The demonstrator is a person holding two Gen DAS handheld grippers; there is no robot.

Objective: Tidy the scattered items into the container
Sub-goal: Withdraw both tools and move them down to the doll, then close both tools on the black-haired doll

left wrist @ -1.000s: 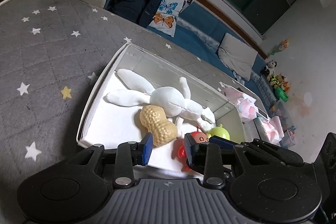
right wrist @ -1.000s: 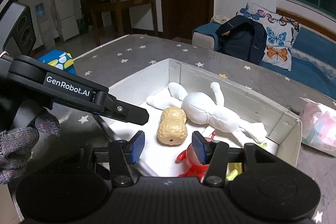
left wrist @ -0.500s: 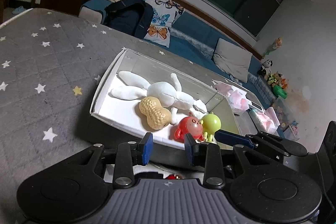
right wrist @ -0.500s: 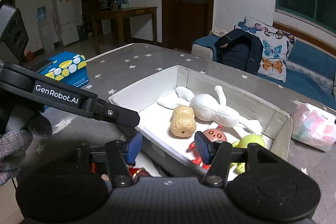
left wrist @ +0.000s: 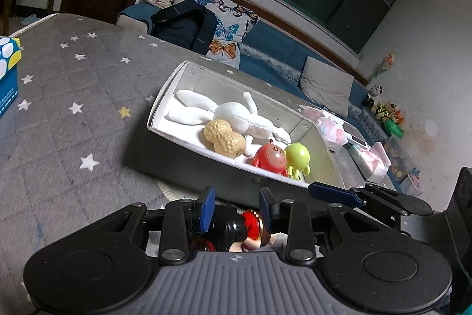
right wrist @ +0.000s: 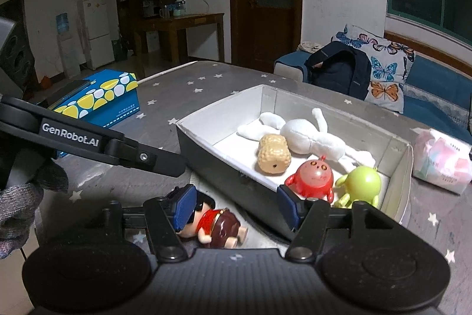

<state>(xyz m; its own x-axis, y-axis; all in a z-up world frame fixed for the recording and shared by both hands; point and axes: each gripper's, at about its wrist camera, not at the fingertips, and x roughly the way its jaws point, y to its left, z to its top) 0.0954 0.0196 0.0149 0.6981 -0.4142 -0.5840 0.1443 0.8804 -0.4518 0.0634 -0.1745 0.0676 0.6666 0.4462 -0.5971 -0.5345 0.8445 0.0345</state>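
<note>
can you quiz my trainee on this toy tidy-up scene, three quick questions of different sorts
1. True or false: the peanut toy lies inside the white box.
2. Multiple choice: which toy is outside the box, on the star-patterned cover? A) the white plush rabbit B) the boy figurine C) the green round toy
3. Fill in: the red round toy sits between the peanut toy and the ____ round toy.

Key: 1 true; 2 B, it lies on its side in front of the box's near wall, between the opening fingers of the right tool; 3 green.
</note>
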